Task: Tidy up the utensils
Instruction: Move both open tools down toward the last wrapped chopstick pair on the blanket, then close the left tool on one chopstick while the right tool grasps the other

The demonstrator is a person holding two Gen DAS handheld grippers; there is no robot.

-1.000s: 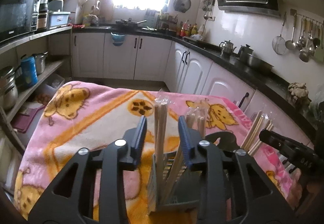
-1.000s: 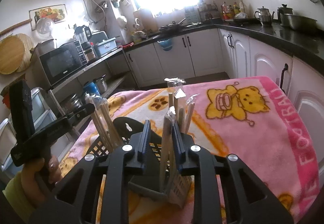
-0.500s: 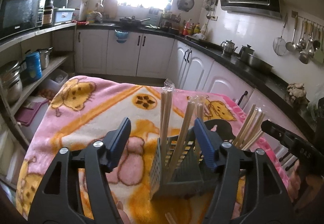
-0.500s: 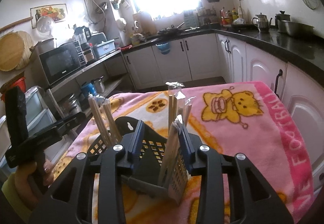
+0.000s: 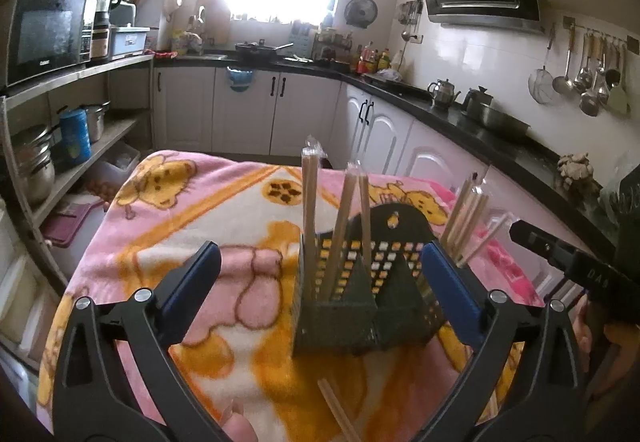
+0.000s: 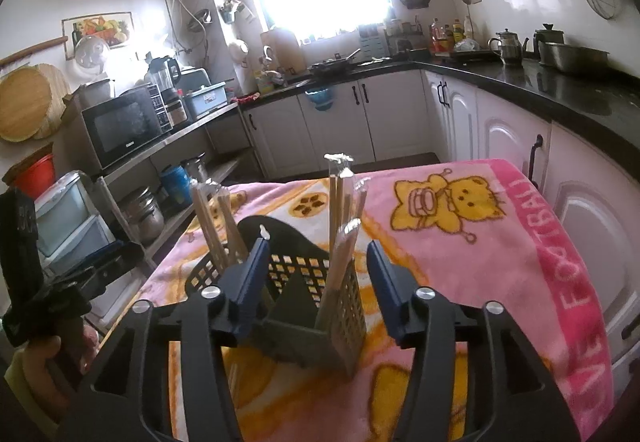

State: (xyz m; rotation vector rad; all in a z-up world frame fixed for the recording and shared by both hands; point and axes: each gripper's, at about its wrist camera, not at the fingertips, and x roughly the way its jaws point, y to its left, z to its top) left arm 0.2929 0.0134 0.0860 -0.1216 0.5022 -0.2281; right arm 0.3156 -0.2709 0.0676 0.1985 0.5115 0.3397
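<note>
Kitchen, pink cartoon blanket (image 5: 200, 210) | dark perforated plastic utensil caddy (image 5: 384, 282) holds wrapped wooden chopsticks (image 5: 310, 202) | left gripper (image 5: 320, 282), right gripper (image 6: 316, 274) flank caddy, jaws opening, gripping nothing

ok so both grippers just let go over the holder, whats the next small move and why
Probably swing the left gripper down to the loose chopsticks on the blanket. Both grippers' jaws are opening with nothing pinched, the wrapped chopsticks already stand in the dark holder, and that loose pair looks like what is left.
</note>
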